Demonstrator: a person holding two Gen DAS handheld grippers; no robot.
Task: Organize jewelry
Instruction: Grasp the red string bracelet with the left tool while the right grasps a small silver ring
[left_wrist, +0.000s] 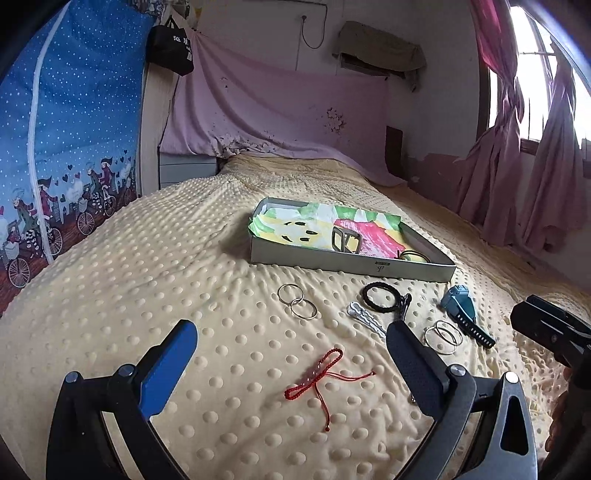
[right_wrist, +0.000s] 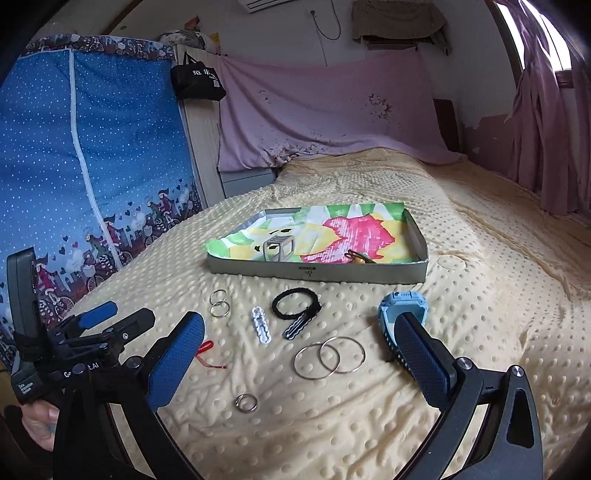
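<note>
Both hand-held grippers, left (left_wrist: 291, 354) and right (right_wrist: 301, 347), hang spread and empty over the cream dotted bedspread (left_wrist: 110, 295). The red cord bracelet (left_wrist: 317, 373) lies between the left fingers; paired silver hoops (right_wrist: 328, 356), black hair tie (right_wrist: 293, 301) and blue watch (right_wrist: 400, 306) crowd before the grey tray (right_wrist: 317, 271).

Tray (right_wrist: 317, 273) behind on bedspread (right_wrist: 461, 332), hoops (right_wrist: 328, 358) before it, watch (right_wrist: 400, 314) right, bracelet (left_wrist: 317, 376) left.

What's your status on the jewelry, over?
Both hand-held grippers, left and right, open, empty. Red beaded string bracelet and large silver hoops on blanket, outside grey tray. Nothing blocking.
</note>
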